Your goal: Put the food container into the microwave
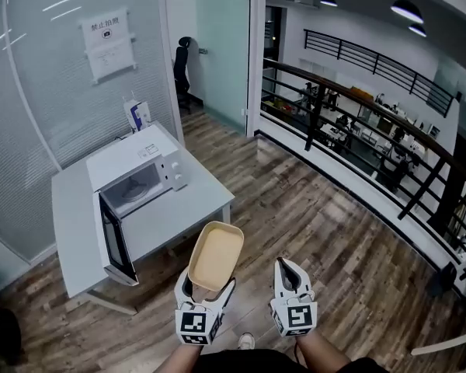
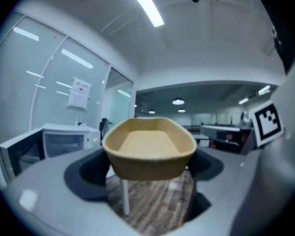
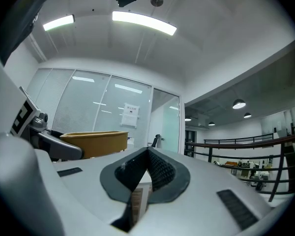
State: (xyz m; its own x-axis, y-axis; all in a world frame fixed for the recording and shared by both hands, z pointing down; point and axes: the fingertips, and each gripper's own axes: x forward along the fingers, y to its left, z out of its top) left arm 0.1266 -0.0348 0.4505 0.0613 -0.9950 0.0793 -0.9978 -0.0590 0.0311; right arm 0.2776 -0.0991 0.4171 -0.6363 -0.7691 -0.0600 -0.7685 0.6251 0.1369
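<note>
Left fingers [image 2: 86, 173] grip food container [image 2: 147, 151]; right fingers [image 3: 160, 168] closed, empty; head view: microwave [image 1: 136, 179] open.

Open microwave [image 1: 132, 165] on white table [image 1: 188, 208]

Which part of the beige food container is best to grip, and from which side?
I would grip the food container by its two long walls at the end nearest the person, coming level from that end, as the left gripper does. The oval tub is open on top, and its far end is free to enter the open microwave.
</note>
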